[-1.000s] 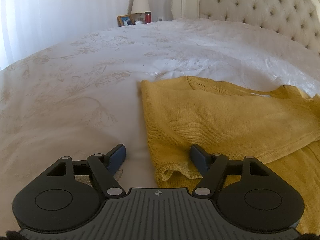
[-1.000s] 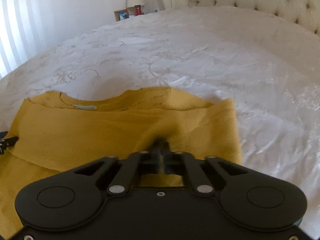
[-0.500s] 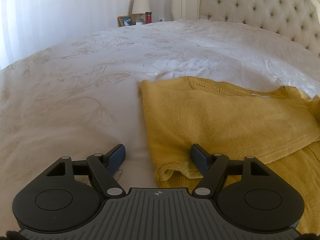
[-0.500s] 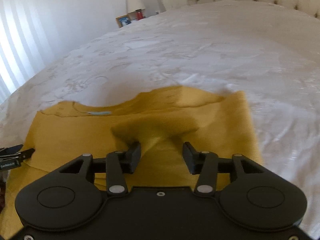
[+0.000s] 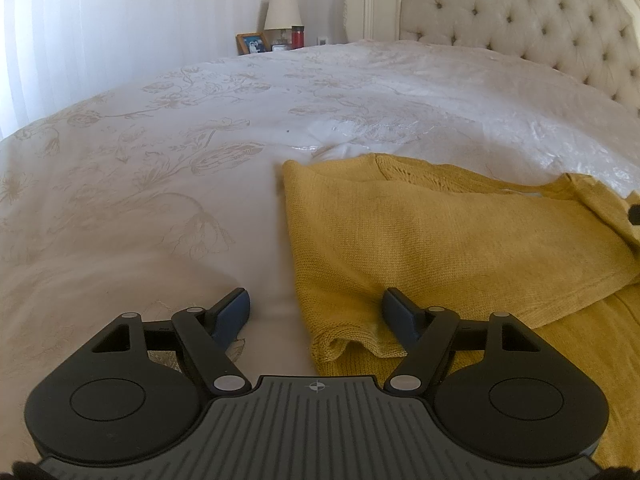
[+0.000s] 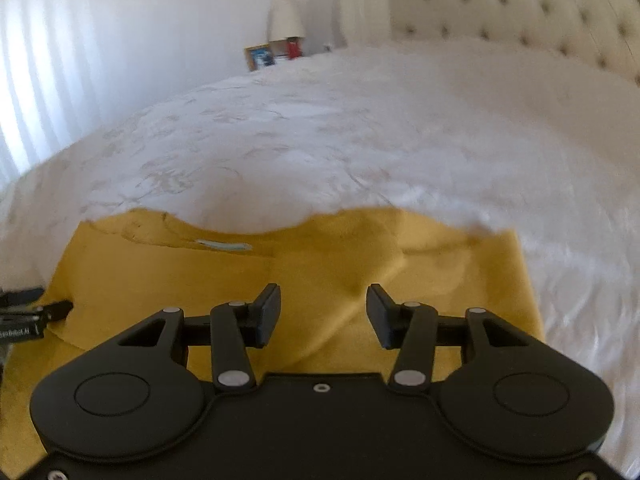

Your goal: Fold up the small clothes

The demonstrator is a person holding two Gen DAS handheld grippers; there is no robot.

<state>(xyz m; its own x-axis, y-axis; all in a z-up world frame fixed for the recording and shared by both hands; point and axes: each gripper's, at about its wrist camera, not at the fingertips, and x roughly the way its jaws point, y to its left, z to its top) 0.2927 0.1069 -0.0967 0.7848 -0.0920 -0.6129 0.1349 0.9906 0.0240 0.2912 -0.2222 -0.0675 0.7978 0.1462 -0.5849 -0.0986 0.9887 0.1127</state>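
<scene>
A: Start nearest you. Your right gripper (image 6: pixel 322 312) has just been opening, and its jaws now stand apart over the yellow sweater (image 6: pixel 280 280). There's only a soft ridge of knit rising between them, and the pads aren't pressing on it.

B: And your left gripper (image 5: pixel 316 312)?

A: Its jaws are spread wide and holding nothing. One finger sits over the bare bed (image 5: pixel 160 200), the other over the sweater's near corner, where the cuff (image 5: pixel 344 344) curls up a little.

B: So where does the sweater lie?

A: Flat on the white bedspread, with a sleeve folded across the body and the neckline and its pale label (image 6: pixel 224 245) on the far side. Past it the bed is bare up to the tufted headboard (image 5: pixel 540 40), and a lamp (image 5: pixel 282 10) stands in the corner.

B: How will it handle for you?

A: I'd judge it light, limp and stretchy. It should sag and drag on the cover, not slide. Pinch a doubled edge such as the cuff or a hem, not a single layer, and lift both corners together so that the fold doesn't skew.
</scene>
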